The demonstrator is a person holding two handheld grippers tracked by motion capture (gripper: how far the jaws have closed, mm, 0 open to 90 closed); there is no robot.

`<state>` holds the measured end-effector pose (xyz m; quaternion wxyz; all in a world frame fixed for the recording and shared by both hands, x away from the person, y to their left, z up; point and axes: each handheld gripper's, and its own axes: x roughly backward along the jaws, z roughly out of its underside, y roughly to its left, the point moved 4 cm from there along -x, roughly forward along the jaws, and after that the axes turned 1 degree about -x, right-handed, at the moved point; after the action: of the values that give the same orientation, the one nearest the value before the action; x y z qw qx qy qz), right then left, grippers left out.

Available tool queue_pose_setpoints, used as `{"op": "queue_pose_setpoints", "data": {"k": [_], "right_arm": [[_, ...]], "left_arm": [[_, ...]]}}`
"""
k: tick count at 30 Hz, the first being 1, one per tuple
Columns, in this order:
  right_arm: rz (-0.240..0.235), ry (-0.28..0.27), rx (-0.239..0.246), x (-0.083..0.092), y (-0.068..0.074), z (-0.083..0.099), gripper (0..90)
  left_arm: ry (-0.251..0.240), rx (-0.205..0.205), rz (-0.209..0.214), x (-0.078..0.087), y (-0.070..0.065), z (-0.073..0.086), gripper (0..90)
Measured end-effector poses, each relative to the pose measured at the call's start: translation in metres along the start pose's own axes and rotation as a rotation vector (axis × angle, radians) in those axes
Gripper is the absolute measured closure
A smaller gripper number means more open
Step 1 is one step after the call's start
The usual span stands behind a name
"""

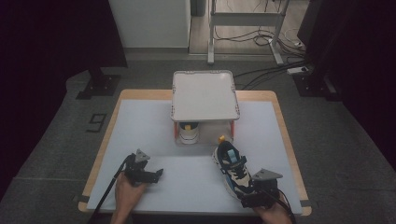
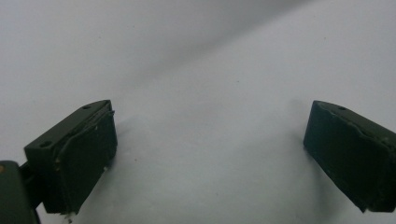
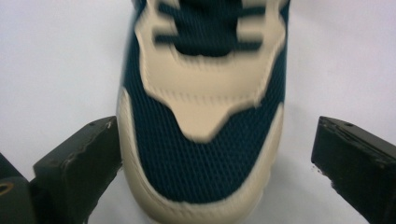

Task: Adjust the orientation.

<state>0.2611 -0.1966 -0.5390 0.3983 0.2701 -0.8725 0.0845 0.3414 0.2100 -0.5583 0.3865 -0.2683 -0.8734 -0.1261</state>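
Bare mat (image 1: 154,135) left of sneaker (image 1: 232,166), rack (image 1: 204,95) blocks the centre back

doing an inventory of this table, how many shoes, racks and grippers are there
blue and cream mesh sneakers: 2, one on the mat, one under the rack
white tray-topped rack with red legs: 1
black two-jaw grippers: 2, left, right
total: 5

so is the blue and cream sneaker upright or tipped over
Upright: the blue and cream sneaker rests sole-down on the white mat, laces facing up.

One shoe (image 1: 232,166) lies before the stand (image 1: 204,95), another (image 1: 188,133) beneath it.
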Motion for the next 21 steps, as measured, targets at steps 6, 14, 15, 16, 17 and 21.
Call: {"op": "queue_pose_setpoints", "data": {"k": [6, 14, 15, 16, 17, 21], "right_arm": [[0.021, -0.019, -0.046, 0.003, -0.020, 0.006, 3.4], [0.145, -0.046, -0.136, 0.003, -0.081, 0.002, 4.9], [0.159, -0.049, -0.149, 0.002, -0.088, 0.000, 5.7], [0.170, -0.048, -0.162, 0.001, -0.095, -0.002, 5.9], [0.179, -0.052, -0.175, -0.001, -0.101, -0.005, 6.1], [0.213, -0.061, -0.207, -0.011, -0.121, -0.018, 7.1]], "left_arm": [[0.000, 0.000, 0.000, 0.000, 0.000, 0.000, 2.7], [0.000, 0.002, 0.001, 0.000, 0.000, 0.000, 2.5], [0.000, 0.001, 0.000, 0.000, 0.000, 0.000, 2.6], [0.001, 0.000, 0.001, 0.000, 0.000, 0.000, 2.6], [0.001, 0.001, 0.001, 0.000, 0.000, 0.000, 2.5], [0.002, 0.001, 0.002, 0.000, 0.000, 0.000, 2.5]]}}
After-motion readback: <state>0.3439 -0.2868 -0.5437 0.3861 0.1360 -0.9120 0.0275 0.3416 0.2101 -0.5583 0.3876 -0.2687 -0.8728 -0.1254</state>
